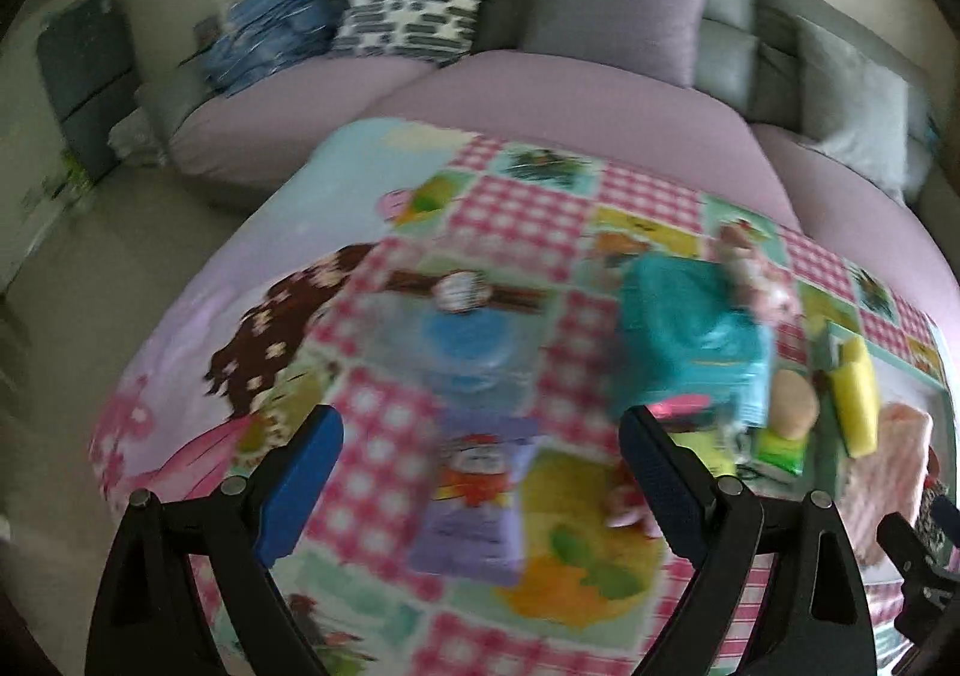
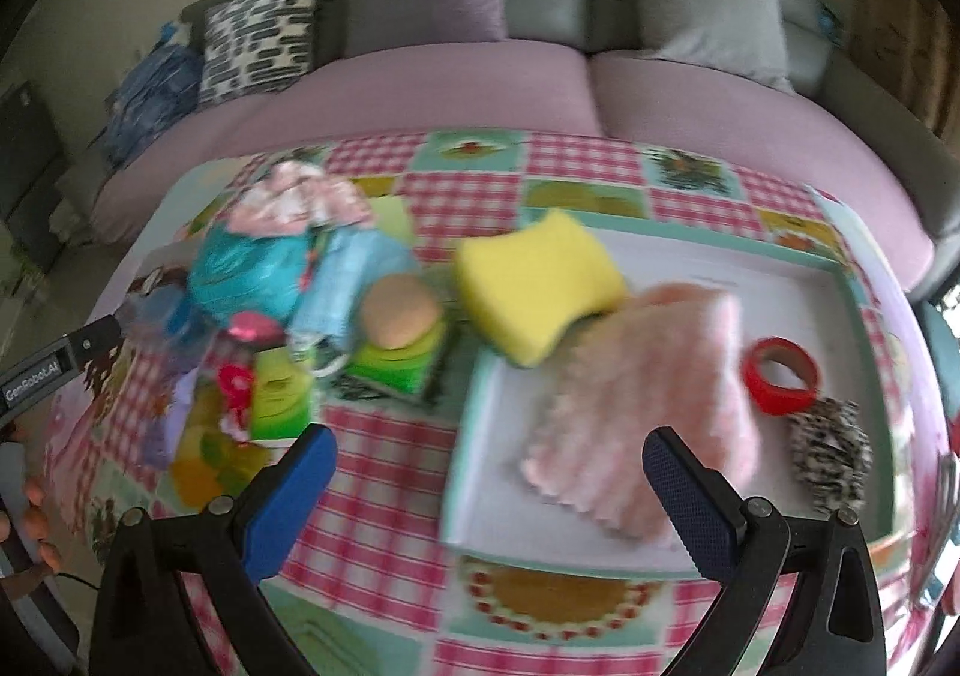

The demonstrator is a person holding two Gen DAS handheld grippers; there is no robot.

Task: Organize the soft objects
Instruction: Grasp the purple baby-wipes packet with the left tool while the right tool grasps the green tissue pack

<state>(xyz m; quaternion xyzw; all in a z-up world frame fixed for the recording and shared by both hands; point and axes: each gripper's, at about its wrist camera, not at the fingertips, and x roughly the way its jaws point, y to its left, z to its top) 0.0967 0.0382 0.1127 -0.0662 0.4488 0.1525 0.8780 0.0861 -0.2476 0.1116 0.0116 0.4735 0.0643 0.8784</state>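
Observation:
A white tray (image 2: 798, 280) with a teal rim lies on the patchwork tablecloth (image 2: 390, 496). On it rest a pink fluffy cloth (image 2: 648, 406), a red tape roll (image 2: 780, 367) and a black-and-white scrunchie (image 2: 831, 451); a yellow sponge (image 2: 540, 280) leans over its left rim. My right gripper (image 2: 489, 487) hangs open just before the tray's near left corner. My left gripper (image 1: 480, 481) is open above a purple packet (image 1: 474, 502). A teal bag (image 1: 690, 328), a burger toy (image 1: 792, 403), the yellow sponge (image 1: 858, 406) and the pink cloth (image 1: 894, 472) sit to its right.
A pile left of the tray holds a teal bag (image 2: 246, 268), a burger toy (image 2: 399, 319), green packets (image 2: 279, 400) and pink fabric (image 2: 300, 196). A sofa (image 1: 540, 94) with cushions (image 1: 414, 1) stands behind the table. A clear plastic item (image 1: 462, 340) lies ahead of the left gripper.

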